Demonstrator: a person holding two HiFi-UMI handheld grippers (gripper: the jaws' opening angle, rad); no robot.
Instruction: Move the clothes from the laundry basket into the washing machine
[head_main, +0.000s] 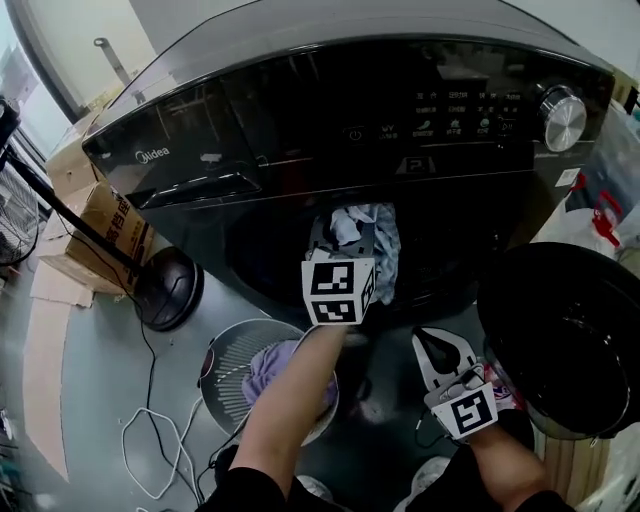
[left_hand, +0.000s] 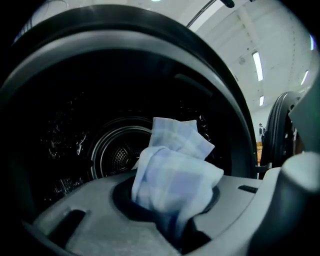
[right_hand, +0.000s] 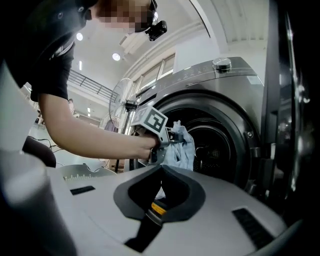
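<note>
Head view: a dark front-loading washing machine (head_main: 300, 120) fills the upper half, its round door (head_main: 560, 340) swung open at the right edge. The left gripper (head_main: 345, 250) reaches level to the drum mouth, its jaws clamped on a pale blue checked cloth (head_main: 380, 245) that bunches right at the lower rim of the opening. The right gripper (head_main: 438, 345) hangs lower and nearer the person, just beside the open door, carrying nothing. On the floor in front of the machine stands the white laundry basket (head_main: 225, 360), with a purple garment (head_main: 265, 375) lying in it under the person's left forearm. Cardboard boxes (head_main: 110, 225) and a fan base (head_main: 170, 290) sit to the left.

Left gripper view: the narrow jaws pinch the checked cloth, which puffs up above them. Behind it lies the dark drum (left_hand: 115, 155), and the cloth is at the mouth, not resting inside.

Right gripper view: the jaws stand close together with nothing between them. Ahead, the person's hand carries the left gripper and its cloth at the drum opening.
</note>
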